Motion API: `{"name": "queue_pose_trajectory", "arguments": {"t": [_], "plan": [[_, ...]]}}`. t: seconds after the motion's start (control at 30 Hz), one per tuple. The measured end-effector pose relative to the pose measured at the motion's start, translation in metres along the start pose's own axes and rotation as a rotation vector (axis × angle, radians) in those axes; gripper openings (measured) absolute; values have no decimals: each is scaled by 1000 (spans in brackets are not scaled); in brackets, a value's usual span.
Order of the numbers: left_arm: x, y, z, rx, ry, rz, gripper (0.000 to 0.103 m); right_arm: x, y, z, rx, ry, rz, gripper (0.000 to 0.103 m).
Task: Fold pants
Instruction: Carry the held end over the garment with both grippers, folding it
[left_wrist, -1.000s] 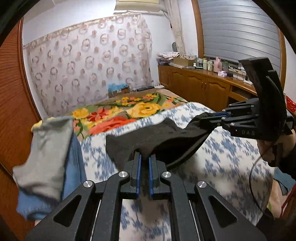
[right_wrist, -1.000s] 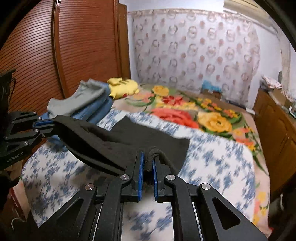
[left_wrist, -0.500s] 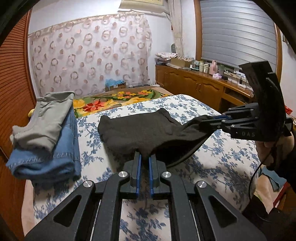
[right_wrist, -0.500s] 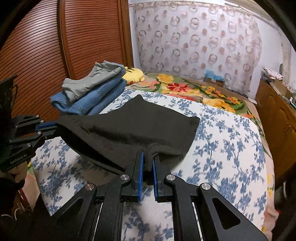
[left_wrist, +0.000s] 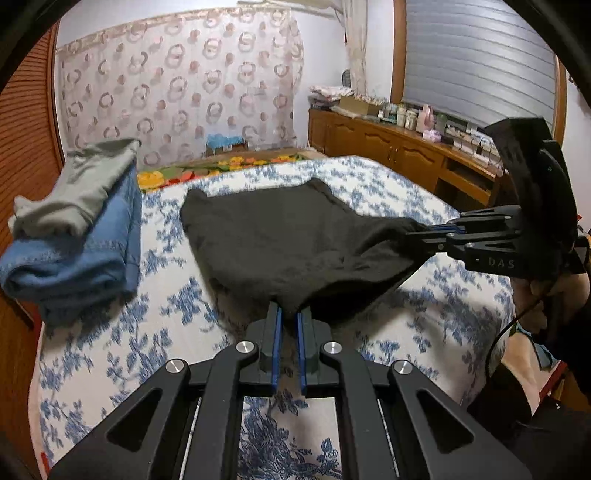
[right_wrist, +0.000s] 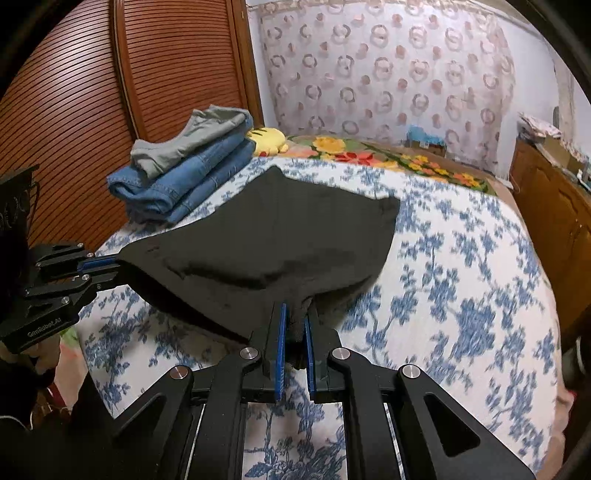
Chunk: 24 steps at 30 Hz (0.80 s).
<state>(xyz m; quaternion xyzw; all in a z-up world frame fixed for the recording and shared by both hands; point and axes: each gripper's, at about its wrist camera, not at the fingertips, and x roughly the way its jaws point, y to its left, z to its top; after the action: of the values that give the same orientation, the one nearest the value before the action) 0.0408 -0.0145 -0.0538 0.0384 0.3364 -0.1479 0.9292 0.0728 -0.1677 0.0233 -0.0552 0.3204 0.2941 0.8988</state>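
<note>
Over the last second the dark charcoal knit pants have come down from mid-air, and their far part now lies on the blue-and-white floral bedspread. That suggests a fold being set down. The left gripper and right gripper each clamp a near corner, so the held edge runs left to right at mid-frame while the cloth's free end points toward the upper frame.

Matt black cloth pants

Black pants: soft dark fabric, folded over, far part lying flat on bedspread, near edge lifted and pinched at two corners, sagging between.
</note>
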Motion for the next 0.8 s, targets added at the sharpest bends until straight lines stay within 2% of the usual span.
{"name": "queue_pose_trajectory", "arguments": {"t": [0.37, 0.53, 0.8], "plan": [[18, -1, -17, -23, 66, 6, 8, 13, -6, -20, 61, 28, 12, 9], [25, 0, -21, -35, 95, 18, 18, 17, -6, -28, 75, 37, 6, 9], [34, 3, -23, -51, 106, 23, 23, 14, -7, -34, 101, 19, 21, 9]]}}
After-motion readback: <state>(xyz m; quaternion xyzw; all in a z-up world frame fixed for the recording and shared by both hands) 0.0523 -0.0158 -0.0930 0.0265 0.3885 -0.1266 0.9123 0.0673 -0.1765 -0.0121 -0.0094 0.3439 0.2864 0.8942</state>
